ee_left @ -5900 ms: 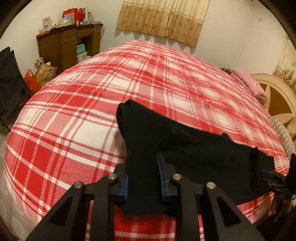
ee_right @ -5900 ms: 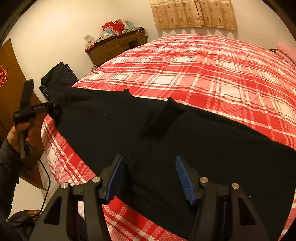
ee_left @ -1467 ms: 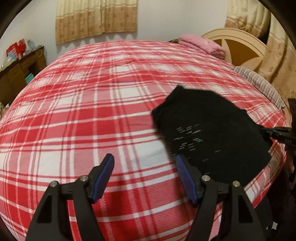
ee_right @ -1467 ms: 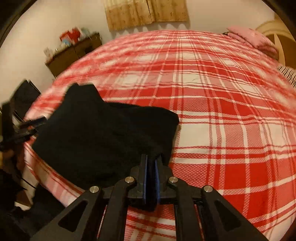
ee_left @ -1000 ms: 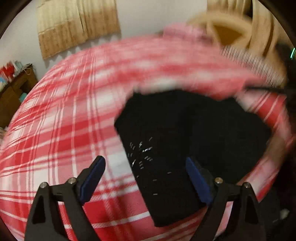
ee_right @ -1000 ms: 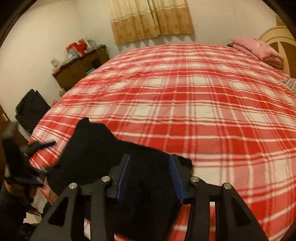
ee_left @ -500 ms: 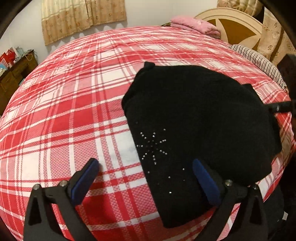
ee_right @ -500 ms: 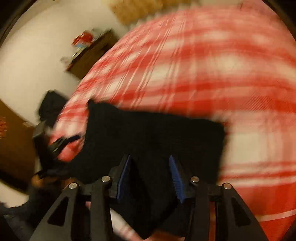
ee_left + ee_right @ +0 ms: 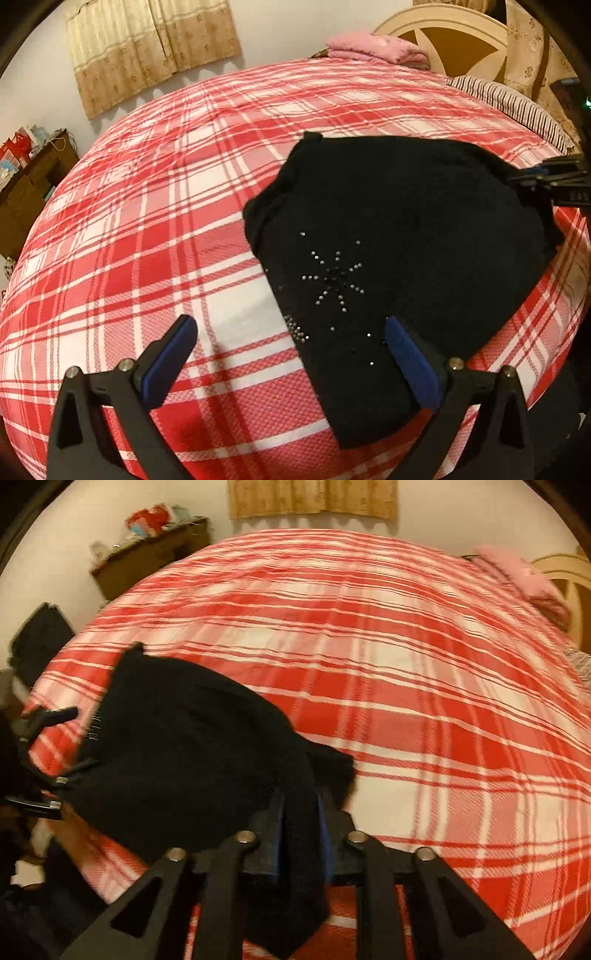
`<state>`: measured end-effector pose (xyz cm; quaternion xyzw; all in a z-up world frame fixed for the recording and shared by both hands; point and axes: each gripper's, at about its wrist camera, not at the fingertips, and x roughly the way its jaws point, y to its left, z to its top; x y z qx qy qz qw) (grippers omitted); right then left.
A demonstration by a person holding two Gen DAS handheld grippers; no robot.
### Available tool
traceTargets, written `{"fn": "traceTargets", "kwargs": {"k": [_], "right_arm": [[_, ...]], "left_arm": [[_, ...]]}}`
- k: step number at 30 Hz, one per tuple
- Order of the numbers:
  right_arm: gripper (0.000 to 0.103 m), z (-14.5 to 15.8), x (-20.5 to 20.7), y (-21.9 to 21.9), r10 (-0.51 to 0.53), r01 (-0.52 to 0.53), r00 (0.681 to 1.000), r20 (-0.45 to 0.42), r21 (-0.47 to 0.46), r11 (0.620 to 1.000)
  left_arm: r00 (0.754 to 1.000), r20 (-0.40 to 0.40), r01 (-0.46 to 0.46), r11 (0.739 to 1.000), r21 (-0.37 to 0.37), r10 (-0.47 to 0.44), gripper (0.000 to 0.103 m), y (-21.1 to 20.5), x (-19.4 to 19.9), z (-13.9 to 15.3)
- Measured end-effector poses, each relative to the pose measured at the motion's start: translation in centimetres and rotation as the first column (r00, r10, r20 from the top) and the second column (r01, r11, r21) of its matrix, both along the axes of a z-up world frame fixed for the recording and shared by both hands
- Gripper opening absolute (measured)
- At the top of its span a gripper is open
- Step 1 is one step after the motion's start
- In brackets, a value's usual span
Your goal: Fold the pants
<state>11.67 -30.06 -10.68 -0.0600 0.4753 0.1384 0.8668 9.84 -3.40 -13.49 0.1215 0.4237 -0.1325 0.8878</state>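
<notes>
Ahead of the left gripper [image 9: 290, 345], in the left wrist view, the black pants [image 9: 406, 251] lie folded into a compact bundle on the red plaid bedspread [image 9: 147, 240]. The jaws stand wide apart and grip nothing: the left pad hangs over bare plaid, the right pad over the bundle's near edge, where a starburst of small studs [image 9: 334, 280] shows. Past the bundle's far right side the right gripper [image 9: 546, 177] reaches in from the frame edge. Beyond lie pink folded bedding [image 9: 373, 50], a curved headboard [image 9: 443, 27] and a curtain [image 9: 147, 48].

In the right wrist view, blurred, the right gripper [image 9: 301, 823] has a fold of the pants [image 9: 184, 746] between its blue pads while the jaws are opening; the cloth spreads forward and left of it. At the far left the left gripper [image 9: 51, 738] stands just beside the bundle. A cluttered dresser [image 9: 147, 561] stands against the wall.
</notes>
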Motion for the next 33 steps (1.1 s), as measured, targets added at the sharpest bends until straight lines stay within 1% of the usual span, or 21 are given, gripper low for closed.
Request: {"fn": "traceTargets", "kwargs": {"k": [2,3,5,6,8,9,10,11,12,14,16,18,20,22,25,28,29,30,31,32,33], "right_arm": [[0.051,1.6,-0.7,-0.8,-0.057,0.056,0.998,0.042,0.024,0.998],[0.052,2.7,-1.3,-0.9,-0.076,0.073,0.993,0.095,0.037,0.997],[0.052,5.1,-2.6,0.1,-0.017,0.001,0.984,0.180,0.088,0.996],[0.052,5.5,-2.9,0.7,0.016,-0.038,0.982,0.187,0.115,0.993],[0.052,5.4,-3.4,2.4,0.115,-0.149,0.981,0.159,0.221,0.964],[0.052,4.2,-3.3,3.8,0.195,-0.218,0.975,0.109,0.285,0.933],[0.052,2.8,-3.1,4.7,0.230,-0.235,0.972,0.053,0.298,0.925],[0.052,0.1,-2.5,5.8,0.249,-0.226,0.967,-0.055,0.271,0.936],[0.053,-2.0,-2.2,6.3,0.249,-0.217,0.962,-0.117,0.235,0.948],[0.053,-1.8,-2.8,5.5,0.243,-0.221,0.968,-0.055,0.266,0.938],[0.052,-0.3,-3.0,4.0,0.216,-0.186,0.975,-0.059,0.325,0.927],[0.052,2.1,-3.6,2.0,0.182,-0.177,0.983,0.019,0.345,0.922],[0.052,3.5,-3.7,-0.5,0.108,-0.122,0.992,0.061,0.353,0.928],[0.052,4.2,-3.7,-3.7,0.005,-0.025,0.999,0.053,0.375,0.927],[0.052,2.7,-2.7,-6.8,-0.093,0.094,0.995,-0.021,0.392,0.915],[0.053,0.0,-1.8,-7.1,-0.077,0.122,0.990,-0.118,0.443,0.888],[0.052,-0.8,-1.4,-7.1,-0.057,0.118,0.988,-0.141,0.472,0.873],[0.053,-1.8,-1.0,-6.7,-0.035,0.115,0.985,-0.166,0.502,0.857],[0.053,-2.9,-0.7,-6.3,-0.024,0.120,0.982,-0.188,0.523,0.844],[0.053,-3.6,-0.4,-6.4,-0.031,0.130,0.982,-0.188,0.538,0.833],[0.052,-4.0,-0.2,-6.8,-0.038,0.143,0.981,-0.189,0.580,0.802]], "left_arm": [[1.000,0.004,-0.002,1.000,-0.009,0.002,0.103,0.5,-0.1,0.0],[1.000,-0.002,-0.001,1.000,-0.013,0.001,0.103,0.7,-0.1,-0.1],[1.000,-0.010,0.004,0.999,-0.034,-0.004,0.103,1.2,0.0,-0.3],[1.000,-0.014,0.003,0.999,-0.042,-0.004,0.103,1.4,0.0,-0.3],[1.000,-0.008,0.008,0.999,-0.043,-0.008,0.103,1.7,-0.2,-0.4],[1.000,-0.007,0.010,0.999,-0.042,-0.011,0.103,1.7,-0.3,-0.5],[1.000,-0.010,0.012,0.999,-0.049,-0.012,0.103,1.8,-0.5,-0.6],[1.000,-0.018,0.010,0.998,-0.061,-0.011,0.103,1.9,-0.5,-0.7],[0.999,-0.033,0.007,0.998,-0.070,-0.009,0.103,2.0,-0.5,-0.9],[0.999,-0.041,-0.010,0.992,-0.122,0.005,0.103,2.7,-0.5,-0.5],[0.998,-0.060,-0.038,0.978,-0.206,0.026,0.103,3.6,-0.3,0.0],[0.997,-0.069,-0.049,0.955,-0.292,0.030,0.102,4.3,0.1,0.4],[0.995,-0.094,-0.073,0.938,-0.339,0.044,0.100,4.6,0.7,0.2],[0.992,-0.119,-0.073,0.924,-0.376,0.030,0.096,4.3,1.2,-0.1],[0.988,-0.157,-0.077,0.900,-0.430,0.010,0.096,3.8,1.9,-0.6],[0.989,-0.147,-0.060,0.910,-0.411,-0.001,0.095,3.2,2.1,-0.7],[0.990,-0.142,-0.047,0.912,-0.408,-0.013,0.091,3.0,2.0,-0.6],[0.989,-0.142,-0.028,0.910,-0.415,-0.035,0.079,2.7,2.1,-0.5],[0.986,-0.154,-0.009,0.905,-0.425,-0.062,0.073,2.2,2.1,-0.6],[0.986,-0.155,-0.004,0.906,-0.422,-0.068,0.073,2.1,2.0,-0.6],[0.986,-0.148,0.005,0.912,-0.410,-0.072,0.072,1.8,2.0,-0.6]]}}
